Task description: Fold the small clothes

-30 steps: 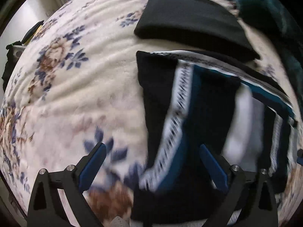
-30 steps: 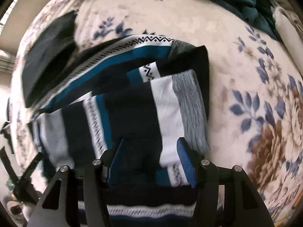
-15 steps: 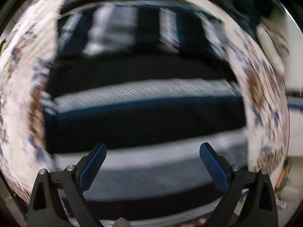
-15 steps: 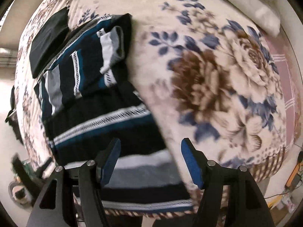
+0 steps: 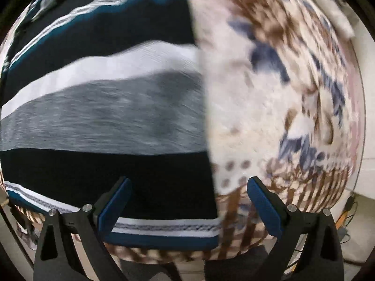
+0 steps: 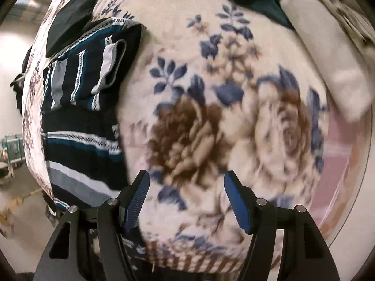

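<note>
The jaws of the left gripper are spread wide and nothing is held between them; the near right corner of the striped sweater is framed in the gap, with the hem band lying just under the left blue pad. The jaws of the right gripper are likewise spread wide and empty, and only the floral blanket is seen between them; the sweater's right edge lies just beside the left pad.

The sweater is laid on the bed, near the bed's front edge, with a sleeve already turned in over the upper body. A folded black garment lies beyond it, touching or just overlapping its far end. A dark teal fabric and a pale pillow are seen farther back.

The step in hand is judged to be the reach for the hem, before the body is folded lengthwise. For the next move, both hem corners would need to be pinched, the right gripper being brought leftward onto the cloth first. The left view is blurred, so exact contact cannot be told.
</note>
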`<action>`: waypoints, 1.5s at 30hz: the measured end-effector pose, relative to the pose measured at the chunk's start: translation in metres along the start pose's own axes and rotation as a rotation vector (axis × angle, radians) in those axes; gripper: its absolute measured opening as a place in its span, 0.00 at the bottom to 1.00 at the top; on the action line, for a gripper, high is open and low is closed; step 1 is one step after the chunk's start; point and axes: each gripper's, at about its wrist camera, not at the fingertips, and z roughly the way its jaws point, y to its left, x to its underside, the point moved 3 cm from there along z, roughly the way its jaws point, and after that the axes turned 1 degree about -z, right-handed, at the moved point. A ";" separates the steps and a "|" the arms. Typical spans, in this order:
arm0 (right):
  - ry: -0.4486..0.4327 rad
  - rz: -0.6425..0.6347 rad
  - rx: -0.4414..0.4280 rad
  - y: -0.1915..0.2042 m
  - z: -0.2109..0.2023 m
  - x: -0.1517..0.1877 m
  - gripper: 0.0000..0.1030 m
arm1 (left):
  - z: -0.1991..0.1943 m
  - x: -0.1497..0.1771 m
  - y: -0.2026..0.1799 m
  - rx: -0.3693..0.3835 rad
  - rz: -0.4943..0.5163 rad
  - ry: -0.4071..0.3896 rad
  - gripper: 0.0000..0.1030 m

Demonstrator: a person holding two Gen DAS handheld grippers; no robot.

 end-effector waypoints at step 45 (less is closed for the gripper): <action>-0.051 -0.129 -0.114 0.374 0.038 -0.222 0.15 | -0.128 0.055 0.324 0.135 -0.557 -0.357 0.04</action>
